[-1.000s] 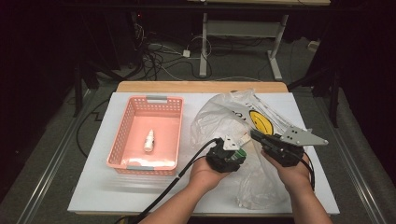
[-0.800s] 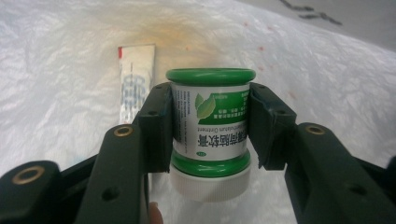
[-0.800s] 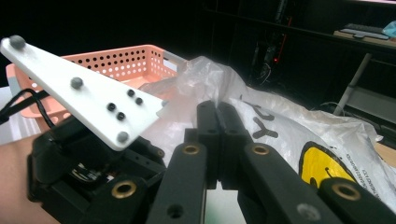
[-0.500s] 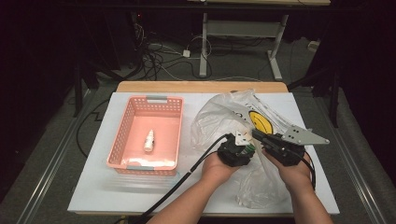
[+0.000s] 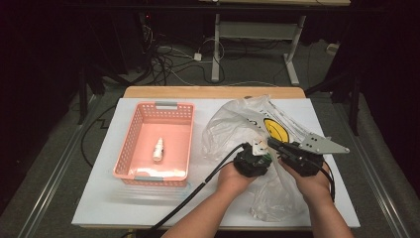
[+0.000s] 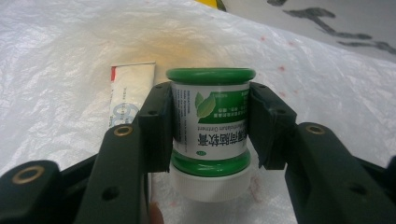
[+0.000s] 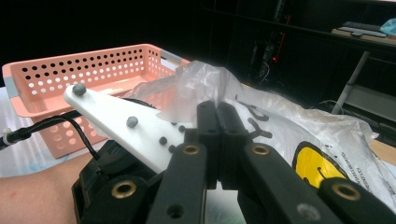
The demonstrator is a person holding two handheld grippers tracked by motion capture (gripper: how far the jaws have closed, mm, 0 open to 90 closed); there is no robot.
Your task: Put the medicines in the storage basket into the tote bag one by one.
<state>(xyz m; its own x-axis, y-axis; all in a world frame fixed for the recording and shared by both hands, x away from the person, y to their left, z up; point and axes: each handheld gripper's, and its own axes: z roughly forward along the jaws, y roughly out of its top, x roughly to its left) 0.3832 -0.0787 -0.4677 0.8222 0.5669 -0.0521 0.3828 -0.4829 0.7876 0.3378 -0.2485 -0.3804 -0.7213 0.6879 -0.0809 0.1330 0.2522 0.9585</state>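
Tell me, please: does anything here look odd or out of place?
Yes. The green jar held in the left gripper is upside down: its white cap points toward the camera and its label reads inverted. Nothing looks spilled.

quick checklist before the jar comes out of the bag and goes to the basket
1. Left gripper jaws on the green-and-white labelled jar: ok, pads press both sides.
2. Jar held squarely: ok, white cap toward the camera.
3. Right gripper pinching the clear plastic bag edge: ok, jaws shut on the film.
4. Bag mouth wide enough for the jar: cannot tell.
5. White tube beside the jar free of the jaws: cannot tell.
6. Room in the pink perforated plastic basket: ok, a small white bottle lies inside.
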